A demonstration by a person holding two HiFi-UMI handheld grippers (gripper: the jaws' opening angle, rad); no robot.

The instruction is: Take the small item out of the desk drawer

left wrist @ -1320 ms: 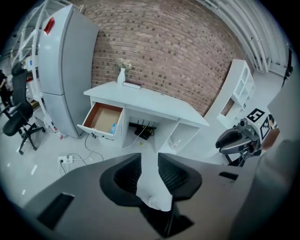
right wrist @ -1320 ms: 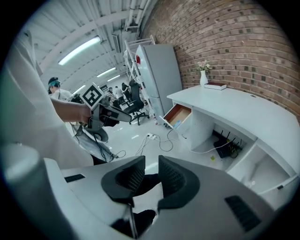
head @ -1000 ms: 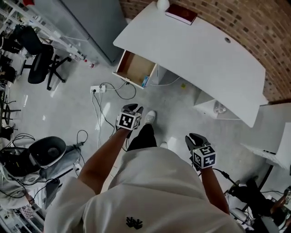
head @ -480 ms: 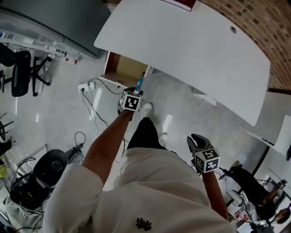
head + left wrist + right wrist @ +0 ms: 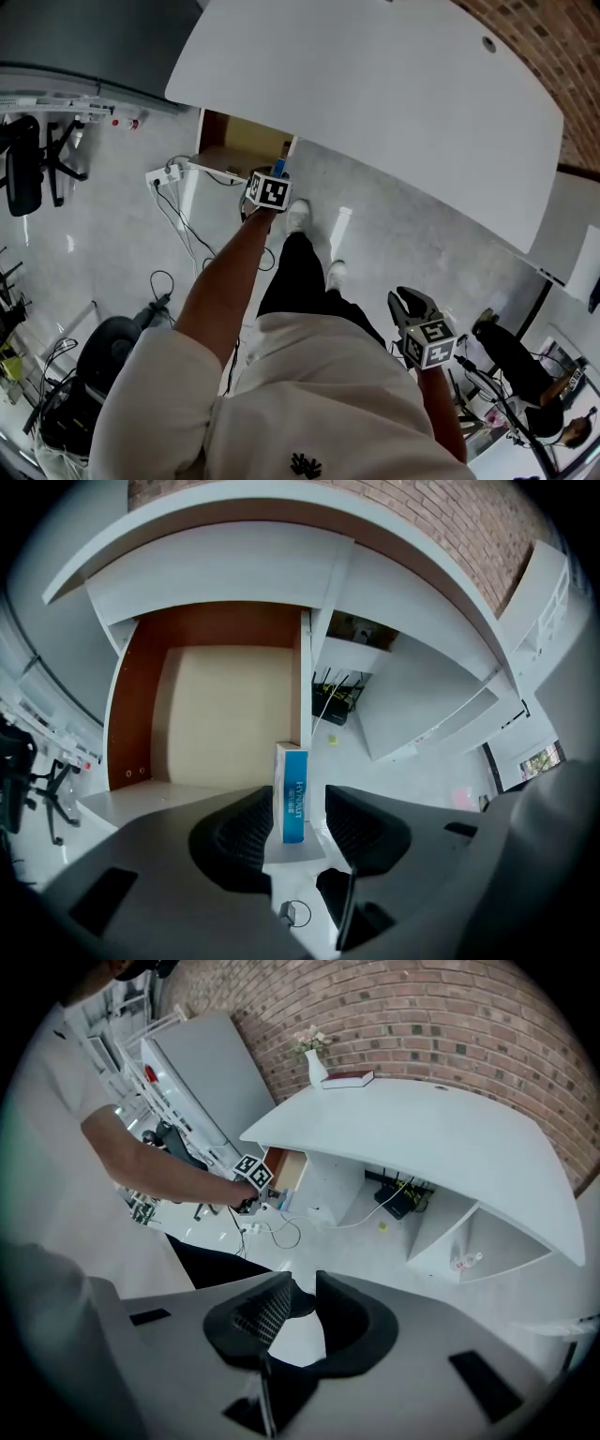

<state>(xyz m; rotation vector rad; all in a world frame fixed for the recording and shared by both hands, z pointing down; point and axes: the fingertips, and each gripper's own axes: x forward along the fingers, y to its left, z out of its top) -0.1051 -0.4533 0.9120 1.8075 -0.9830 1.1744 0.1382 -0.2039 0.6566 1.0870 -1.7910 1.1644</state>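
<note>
Under the white desk (image 5: 375, 94) the wooden drawer (image 5: 239, 141) stands pulled open. A small blue and white box (image 5: 292, 794) stands upright at the drawer's front right corner; it also shows as the box (image 5: 278, 170) in the head view. My left gripper (image 5: 298, 806) reaches to that corner with the box between its jaws. The jaws are opening and a gap shows beside the box. My right gripper (image 5: 410, 302) hangs by the person's right side, slightly open and holding nothing; in its own view the right gripper (image 5: 300, 1293) points at the floor.
A power strip with cables (image 5: 164, 174) lies on the floor left of the drawer. An office chair (image 5: 23, 164) stands at far left, a grey cabinet (image 5: 84, 37) behind it. Open shelves (image 5: 422, 705) sit under the desk to the right. A vase (image 5: 316, 1068) and book (image 5: 349, 1078) rest on the desk.
My left gripper has gone forward from near the person's body to the drawer's front corner, around the box. The view has come closer to the desk. My right gripper has stayed by the side.
</note>
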